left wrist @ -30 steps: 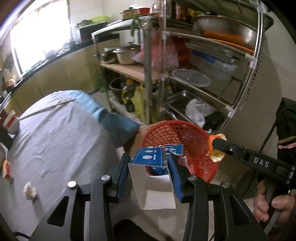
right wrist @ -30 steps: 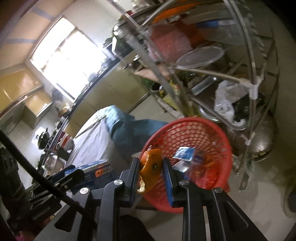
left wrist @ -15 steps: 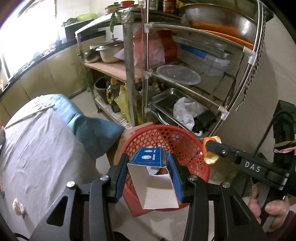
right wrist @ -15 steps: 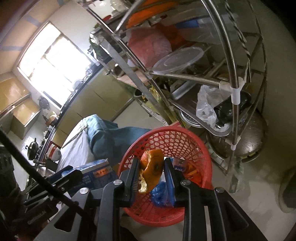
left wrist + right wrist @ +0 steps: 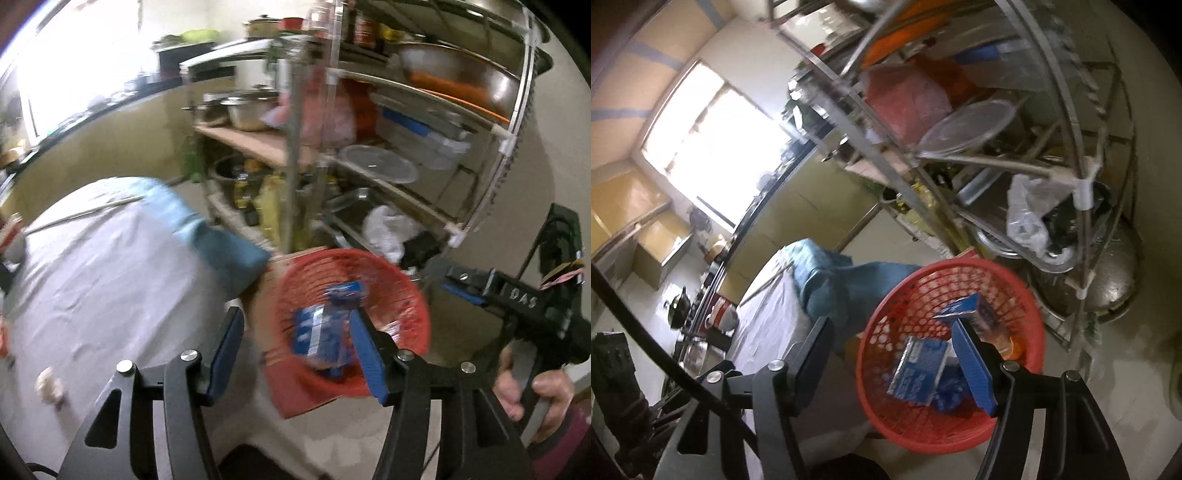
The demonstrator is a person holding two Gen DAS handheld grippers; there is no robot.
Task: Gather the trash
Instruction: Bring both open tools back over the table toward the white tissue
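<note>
A red mesh basket [image 5: 410, 295] [image 5: 882, 325] stands on the floor beside the table. A blue and white carton [image 5: 314, 332] [image 5: 916, 365] lies inside it with a second blue carton [image 5: 975, 310] and an orange peel [image 5: 1010, 343]. My left gripper [image 5: 295, 350] hovers over the basket's near rim. Its jaws are opening and nothing is between the pads. My right gripper [image 5: 894, 354] [image 5: 452, 282] hangs above the basket too, jaws opening and nothing in them. A person's hand [image 5: 535, 398] holds its handle.
A table under a white cloth [image 5: 92, 277] with a blue cloth [image 5: 221, 240] at its corner lies left. A crumpled white scrap [image 5: 48, 386] and a thin stick [image 5: 85, 212] rest on it. A metal rack [image 5: 369, 147] of pots and tubs stands behind the basket.
Both grippers have opened. The carton left the left jaws and the orange peel left the right jaws; both now lie in the basket.
</note>
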